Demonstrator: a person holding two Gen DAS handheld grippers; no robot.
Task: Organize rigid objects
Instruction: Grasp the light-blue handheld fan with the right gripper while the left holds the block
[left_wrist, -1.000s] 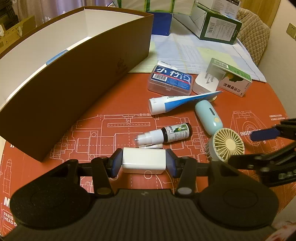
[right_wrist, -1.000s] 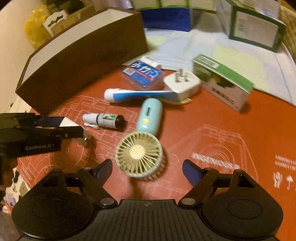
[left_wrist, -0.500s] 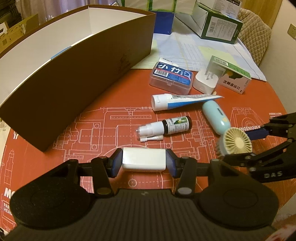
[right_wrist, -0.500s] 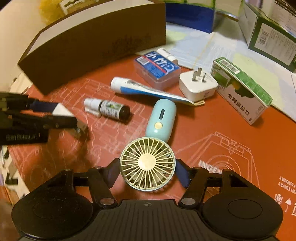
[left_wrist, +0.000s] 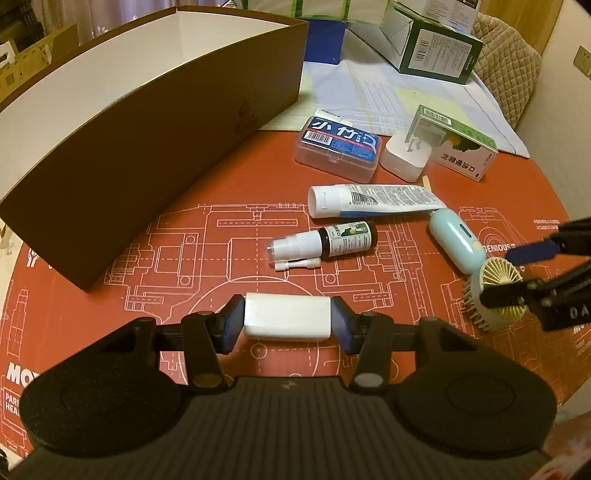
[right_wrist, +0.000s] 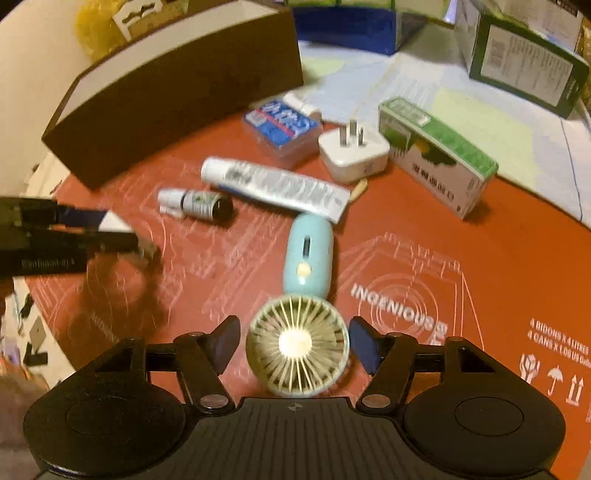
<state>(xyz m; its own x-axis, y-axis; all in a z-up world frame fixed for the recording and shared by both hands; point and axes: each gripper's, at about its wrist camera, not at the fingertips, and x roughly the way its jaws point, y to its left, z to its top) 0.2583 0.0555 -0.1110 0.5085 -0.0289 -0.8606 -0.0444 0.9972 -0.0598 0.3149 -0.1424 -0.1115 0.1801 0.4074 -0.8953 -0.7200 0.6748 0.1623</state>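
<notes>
On the red printed tabletop (left_wrist: 207, 206), the long brown cardboard box (left_wrist: 147, 122) is seen up-left of the left gripper (left_wrist: 287, 320), whose jaws are clamped on a white rectangular block (left_wrist: 287, 318). The small pale-green handheld fan (right_wrist: 298, 345), handle pointing away, is bracketed between the right gripper (right_wrist: 293, 341)'s half-closed jaws, lately narrowed; contact cannot be told.

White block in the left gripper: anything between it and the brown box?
Nothing visible does. The left gripper holds the white block above bare red mat; the brown box stands open up-left. The spray bottle lies off to the right.
</notes>
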